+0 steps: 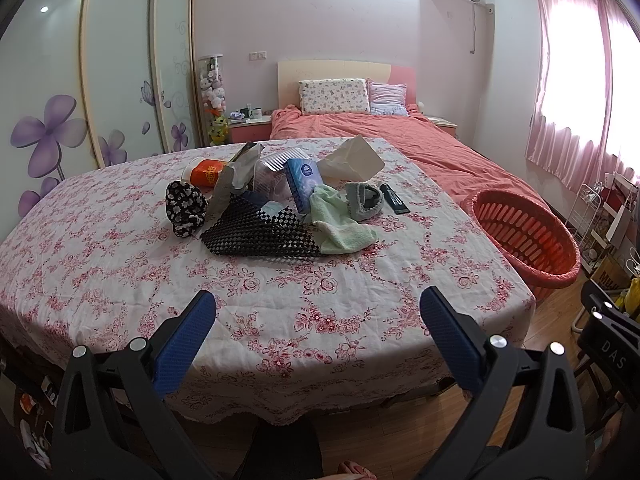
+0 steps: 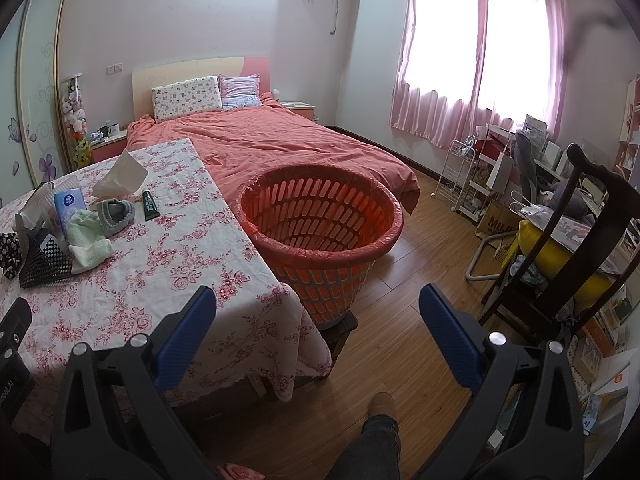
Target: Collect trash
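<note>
The letters "DAS" stand on the black gripper (image 1: pixel 610 350) at the right edge, and "MUJI" shows on a brown box (image 2: pixel 496 222) on the floor.

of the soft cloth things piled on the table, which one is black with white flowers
The floral pouch, at the left end of the pile. The towel is pale green and the slipper is grey, both toward the right.

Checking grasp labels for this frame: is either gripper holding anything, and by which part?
Nothing is held. The left gripper and the right gripper are both open with nothing between the fingers; the trash pile lies untouched on the table.
</note>
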